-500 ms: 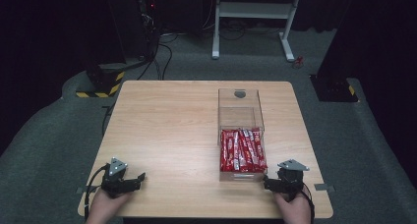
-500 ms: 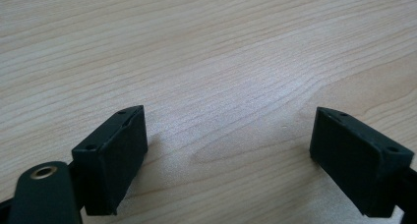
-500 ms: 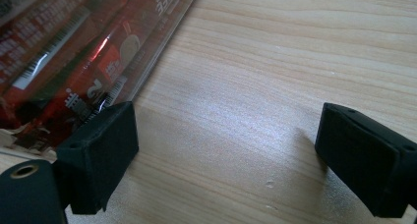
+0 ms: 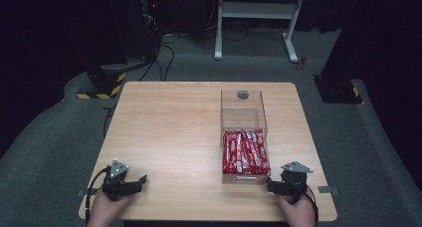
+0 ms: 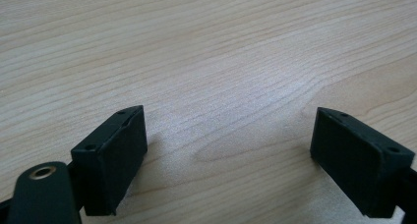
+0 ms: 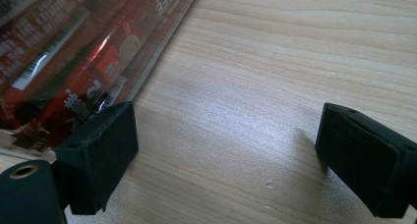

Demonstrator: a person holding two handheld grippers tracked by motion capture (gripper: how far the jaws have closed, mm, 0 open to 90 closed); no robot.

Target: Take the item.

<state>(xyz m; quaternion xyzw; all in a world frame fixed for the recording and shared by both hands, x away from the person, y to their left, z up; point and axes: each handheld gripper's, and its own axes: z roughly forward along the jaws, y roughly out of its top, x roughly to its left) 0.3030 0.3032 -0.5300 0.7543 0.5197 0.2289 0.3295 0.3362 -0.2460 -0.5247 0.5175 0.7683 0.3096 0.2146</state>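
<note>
Now both grippers rest low on the table [image 4: 174, 127], fingers wide and empty: left gripper [image 4: 141, 179] well apart from the clear box [image 4: 243, 118] of red packets [image 4: 245, 152], right gripper [image 4: 269, 183] just beside it.

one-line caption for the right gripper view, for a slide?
Right claw open over bare table, beside clear box of red packets.

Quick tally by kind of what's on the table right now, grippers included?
Clear plastic box: 1
Red snack packets in the box's near half: about 6, overlapping, exact count unclear
Grippers: 2, the left gripper and the right gripper, both open and empty on the wooden table
Total: about 9
</note>
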